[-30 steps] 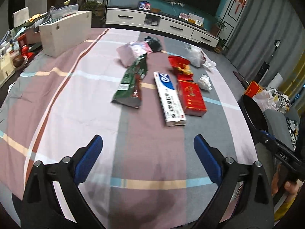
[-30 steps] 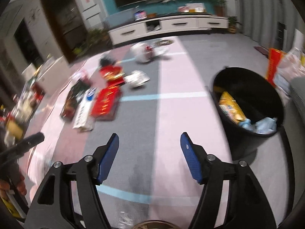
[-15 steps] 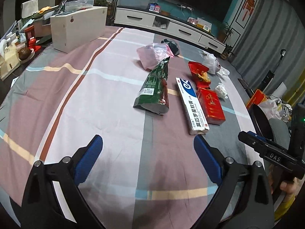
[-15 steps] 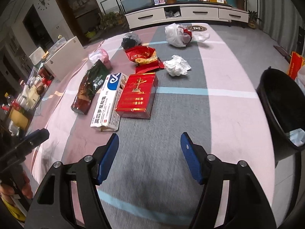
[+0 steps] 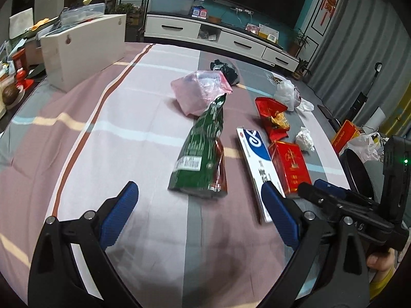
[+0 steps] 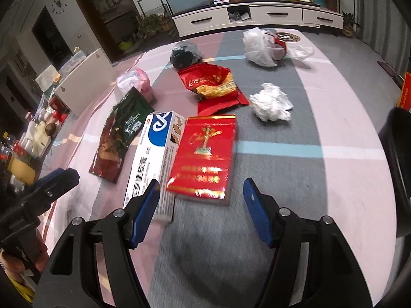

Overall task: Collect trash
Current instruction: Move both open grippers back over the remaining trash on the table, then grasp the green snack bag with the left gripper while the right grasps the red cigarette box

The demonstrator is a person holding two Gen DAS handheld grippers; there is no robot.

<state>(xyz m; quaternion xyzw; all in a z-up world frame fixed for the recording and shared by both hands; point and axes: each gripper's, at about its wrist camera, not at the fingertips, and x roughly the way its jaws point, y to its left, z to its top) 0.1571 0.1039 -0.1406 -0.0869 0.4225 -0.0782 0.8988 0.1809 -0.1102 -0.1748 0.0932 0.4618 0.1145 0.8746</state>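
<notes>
Trash lies on a striped cloth. My left gripper (image 5: 197,197) is open and empty, just short of a green snack bag (image 5: 203,154). My right gripper (image 6: 201,192) is open and empty, its jaws standing either side of the near end of a red box (image 6: 205,154). A white and blue toothpaste box (image 6: 154,159) lies beside the red box; it also shows in the left wrist view (image 5: 257,164). Farther off lie a red wrapper (image 6: 213,87), crumpled white paper (image 6: 271,102), a pink bag (image 5: 200,92), a black bag (image 6: 185,52) and a white plastic bag (image 6: 262,45).
A black bin (image 6: 398,169) stands at the right edge of the cloth. A white box (image 5: 82,48) stands at the far left. A TV cabinet (image 5: 218,36) runs along the back wall. Clutter lines the left side (image 6: 33,133).
The right gripper swung from the bin to the trash and closed in on the red box. The left gripper moved forward towards the green bag. Both stayed open.
</notes>
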